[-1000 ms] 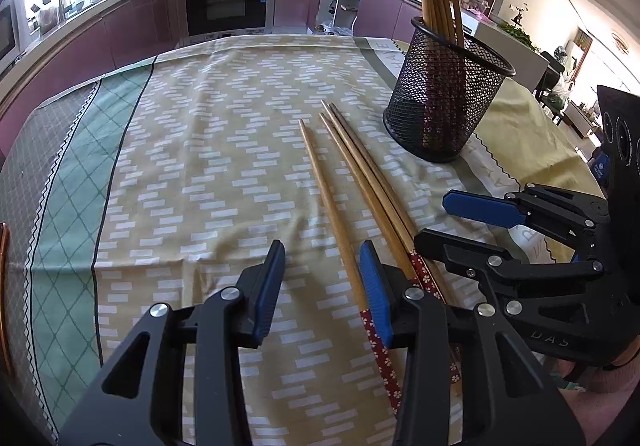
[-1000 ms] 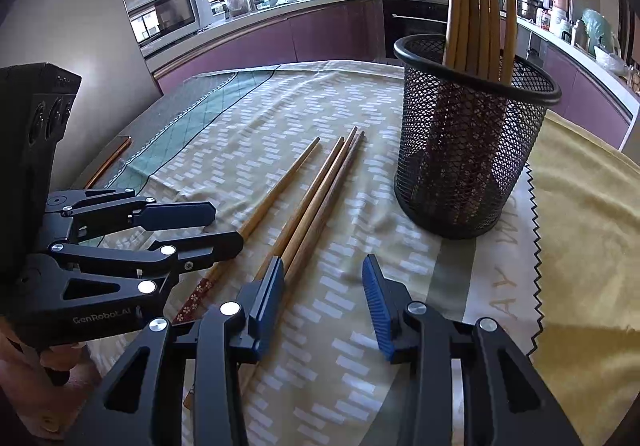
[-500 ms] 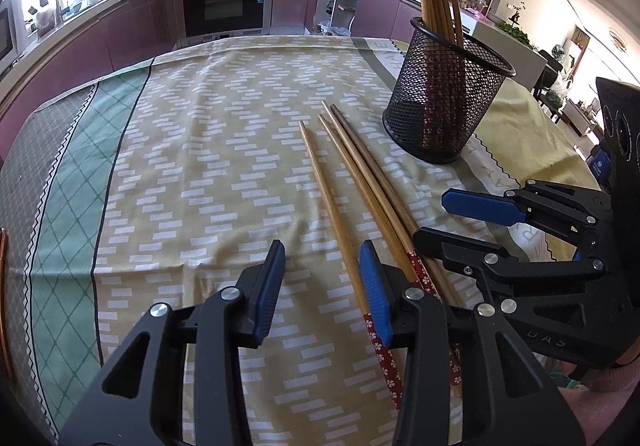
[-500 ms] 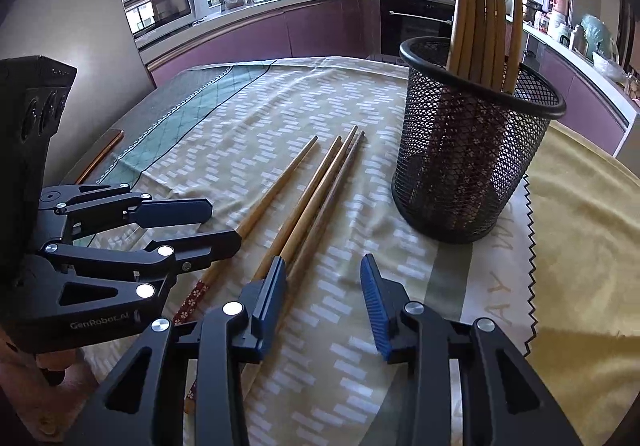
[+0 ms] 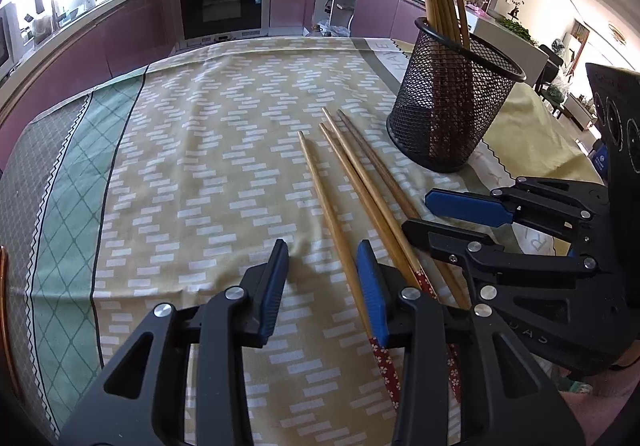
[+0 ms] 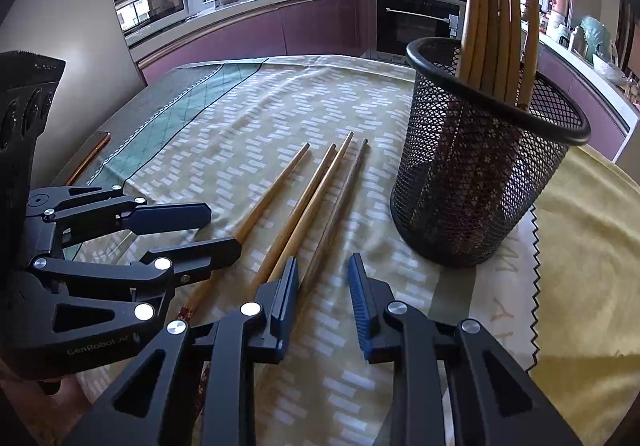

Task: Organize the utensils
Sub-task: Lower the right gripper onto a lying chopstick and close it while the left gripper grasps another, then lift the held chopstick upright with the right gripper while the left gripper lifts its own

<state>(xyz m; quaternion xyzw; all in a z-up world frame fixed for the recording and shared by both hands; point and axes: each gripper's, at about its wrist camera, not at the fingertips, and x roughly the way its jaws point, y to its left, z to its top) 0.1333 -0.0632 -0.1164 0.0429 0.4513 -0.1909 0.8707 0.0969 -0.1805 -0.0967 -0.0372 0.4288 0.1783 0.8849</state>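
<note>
Beside the mesh holder (image 6: 480, 182), four chopsticks (image 6: 312, 202) lie under two empty grippers, left (image 5: 322, 278) and right (image 6: 323, 294), jaws closing.

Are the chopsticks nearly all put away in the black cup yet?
Partly. Several chopsticks already stand in the mesh cup. Four chopsticks are left lying on the tablecloth. Nothing is picked up yet: the right tool has just been closing, with the rightmost chopstick between its pads but not pinched. The left tool has been closing slightly over bare cloth, the leftmost chopstick against its right pad.
</note>
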